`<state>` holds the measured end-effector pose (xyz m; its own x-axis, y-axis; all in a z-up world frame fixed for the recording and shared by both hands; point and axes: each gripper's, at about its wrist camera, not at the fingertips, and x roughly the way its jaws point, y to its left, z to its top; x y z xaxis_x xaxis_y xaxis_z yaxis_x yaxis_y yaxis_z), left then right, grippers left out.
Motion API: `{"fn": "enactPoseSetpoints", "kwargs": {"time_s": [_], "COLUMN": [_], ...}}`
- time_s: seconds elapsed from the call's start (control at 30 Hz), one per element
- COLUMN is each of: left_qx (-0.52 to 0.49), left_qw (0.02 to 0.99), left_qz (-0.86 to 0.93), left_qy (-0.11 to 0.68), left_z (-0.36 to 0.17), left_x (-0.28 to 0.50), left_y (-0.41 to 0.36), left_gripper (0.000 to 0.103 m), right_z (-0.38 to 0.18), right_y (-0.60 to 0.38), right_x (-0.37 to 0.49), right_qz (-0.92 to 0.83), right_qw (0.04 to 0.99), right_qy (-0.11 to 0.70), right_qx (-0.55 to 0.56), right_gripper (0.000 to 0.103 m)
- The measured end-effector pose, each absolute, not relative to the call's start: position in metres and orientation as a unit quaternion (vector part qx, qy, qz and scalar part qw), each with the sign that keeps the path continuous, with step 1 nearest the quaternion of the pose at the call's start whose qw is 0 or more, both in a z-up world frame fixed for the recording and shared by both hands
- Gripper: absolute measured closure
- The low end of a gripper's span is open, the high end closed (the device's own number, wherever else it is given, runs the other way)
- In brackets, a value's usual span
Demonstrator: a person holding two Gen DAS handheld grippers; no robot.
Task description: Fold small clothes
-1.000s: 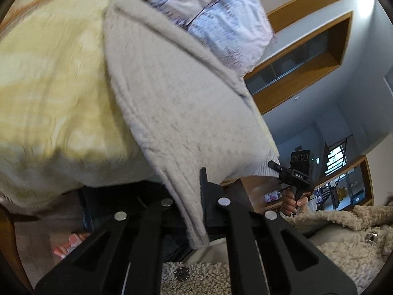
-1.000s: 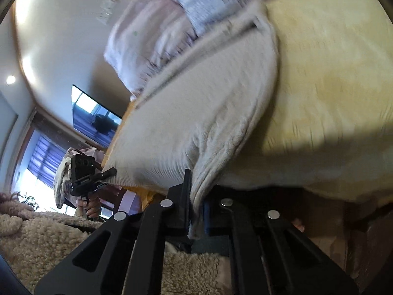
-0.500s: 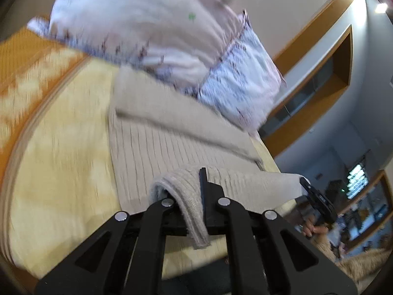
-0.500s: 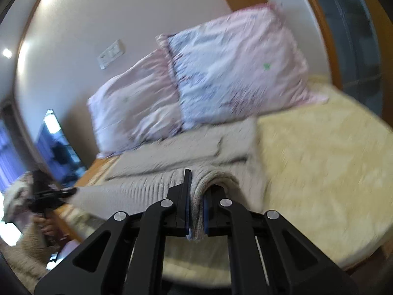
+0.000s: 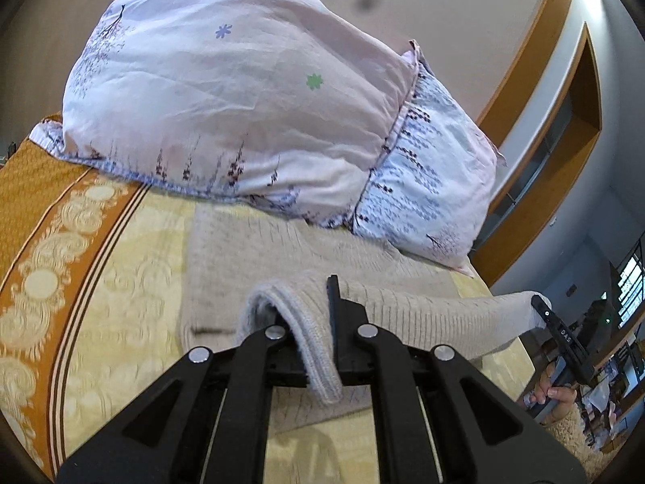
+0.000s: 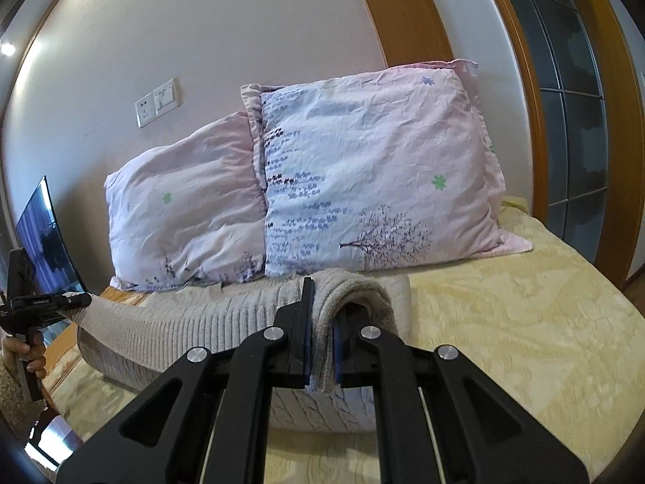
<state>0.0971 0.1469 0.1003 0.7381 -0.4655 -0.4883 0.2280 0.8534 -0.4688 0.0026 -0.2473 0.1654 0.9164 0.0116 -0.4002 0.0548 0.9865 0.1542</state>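
Note:
A beige ribbed knit sweater [image 5: 258, 258] lies spread on the bed below the pillows, its near edge lifted off the cover. My left gripper [image 5: 310, 314] is shut on one end of that lifted edge, and the fabric loops over its left finger. My right gripper [image 6: 326, 302] is shut on the other end, knit pinched between its pads. The edge hangs stretched between the two. Each view shows the other gripper: the right gripper [image 5: 542, 306] at the far right, the left gripper [image 6: 80, 300] at the far left, each held by a hand.
Two pink floral pillows [image 6: 379, 169] [image 6: 185, 201] lean against the wall at the head of the bed. The yellow patterned bed cover [image 6: 504, 322] has an orange border [image 5: 32, 185]. A dark screen [image 6: 44, 234] stands at the left, a wooden door frame [image 6: 524, 80] at the right.
Both grippers have risen from below the bed's edge, carrying the sweater's edge up and towards the pillows. The views now look across the bed. Both stayed shut on the knit.

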Motion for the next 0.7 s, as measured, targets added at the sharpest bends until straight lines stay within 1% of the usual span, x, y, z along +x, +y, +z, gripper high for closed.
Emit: {"fn": "enactPoseSetpoints", "kwargs": {"time_s": [0.5,0.7], "left_qx": [-0.192,-0.191], "left_qw": [0.917,0.915], "left_qz": [-0.165,-0.154], "left_qy": [0.308,0.320], "left_z": [0.110,0.099], "left_x": [0.173,0.197], "left_y": [0.145,0.144], "left_gripper": [0.097,0.097], "right_z": [0.171,0.158], "right_y": [-0.248,-0.254], "right_x": [0.068,0.097], "right_qz": [-0.036,-0.040], "right_qw": [0.979,0.974], "right_qy": [0.192,0.211], "right_qx": [0.060,0.072], "right_gripper": [0.095,0.095]}}
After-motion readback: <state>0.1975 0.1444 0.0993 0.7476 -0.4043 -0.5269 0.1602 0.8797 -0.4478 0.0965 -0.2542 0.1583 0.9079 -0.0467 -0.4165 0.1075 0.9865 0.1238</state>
